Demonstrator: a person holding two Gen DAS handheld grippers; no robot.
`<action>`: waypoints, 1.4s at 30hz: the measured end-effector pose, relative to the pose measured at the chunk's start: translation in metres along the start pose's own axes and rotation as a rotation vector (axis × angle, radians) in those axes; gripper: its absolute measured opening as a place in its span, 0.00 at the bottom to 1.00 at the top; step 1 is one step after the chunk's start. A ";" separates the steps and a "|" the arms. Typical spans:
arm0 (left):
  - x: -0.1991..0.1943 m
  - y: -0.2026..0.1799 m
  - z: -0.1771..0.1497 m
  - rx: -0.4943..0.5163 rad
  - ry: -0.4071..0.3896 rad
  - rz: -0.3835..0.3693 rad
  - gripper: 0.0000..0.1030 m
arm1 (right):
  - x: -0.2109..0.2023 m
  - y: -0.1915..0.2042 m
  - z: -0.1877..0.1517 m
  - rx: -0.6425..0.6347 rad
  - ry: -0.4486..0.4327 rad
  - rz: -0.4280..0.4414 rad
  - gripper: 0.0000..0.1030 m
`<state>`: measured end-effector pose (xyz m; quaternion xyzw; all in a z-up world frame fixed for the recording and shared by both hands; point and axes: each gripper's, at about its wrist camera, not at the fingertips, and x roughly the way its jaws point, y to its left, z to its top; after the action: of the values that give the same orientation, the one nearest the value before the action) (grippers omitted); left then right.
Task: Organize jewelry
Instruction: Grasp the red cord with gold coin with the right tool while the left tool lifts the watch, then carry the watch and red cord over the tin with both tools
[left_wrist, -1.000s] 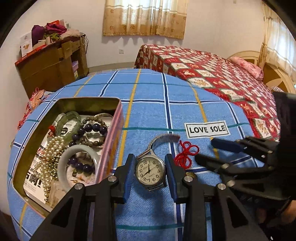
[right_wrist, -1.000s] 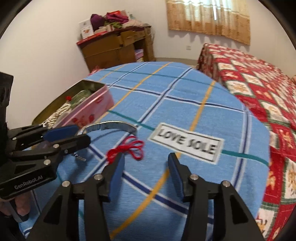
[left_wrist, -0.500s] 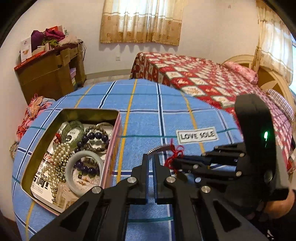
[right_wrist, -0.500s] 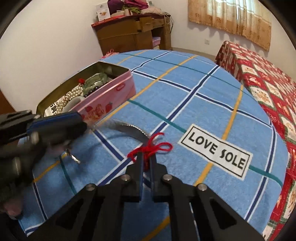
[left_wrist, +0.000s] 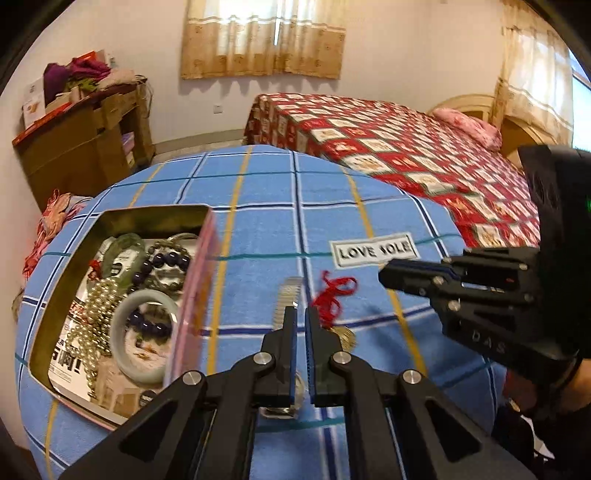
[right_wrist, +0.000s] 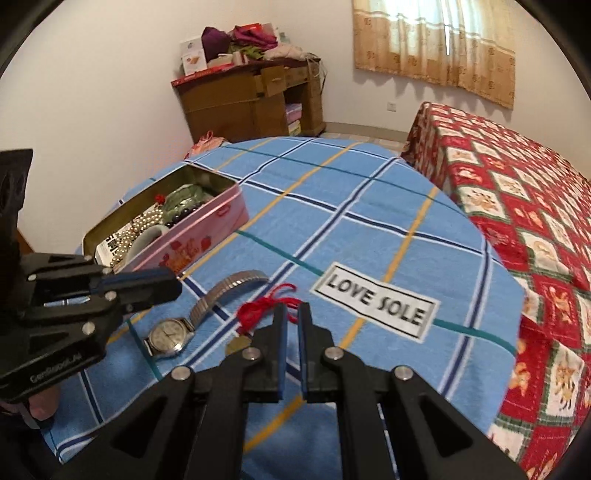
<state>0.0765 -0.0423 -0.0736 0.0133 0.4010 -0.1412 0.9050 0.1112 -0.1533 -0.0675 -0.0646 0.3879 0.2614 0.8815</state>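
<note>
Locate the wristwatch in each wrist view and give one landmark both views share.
Left wrist view: wristwatch, low centre; only its metal band shows above the left gripper, the dial mostly hidden behind the fingers.
Right wrist view: wristwatch, lower left, dial up on the blue cloth.
Shared landmark: LOVE SOLE label.

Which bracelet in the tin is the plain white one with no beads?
The white bangle, a smooth solid ring at the near end of the pink tin. The pearl strand and dark bead bracelet are beaded.

Cloth (right_wrist: 369, 229) beyond label free; tin (right_wrist: 207, 236) walls left side (watch (right_wrist: 168, 336) beside tongs).
</note>
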 end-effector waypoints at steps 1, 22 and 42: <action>0.002 -0.003 -0.003 0.011 0.013 0.001 0.25 | -0.002 0.000 -0.002 0.000 -0.001 0.003 0.08; 0.020 -0.017 -0.024 0.085 0.058 0.145 0.59 | 0.042 0.011 0.014 -0.009 0.074 0.013 0.52; 0.035 0.004 -0.020 -0.044 0.112 0.062 0.53 | -0.009 -0.001 -0.019 0.023 0.026 0.024 0.08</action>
<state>0.0849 -0.0444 -0.1131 0.0137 0.4534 -0.1034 0.8852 0.0944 -0.1643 -0.0742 -0.0532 0.4031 0.2664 0.8739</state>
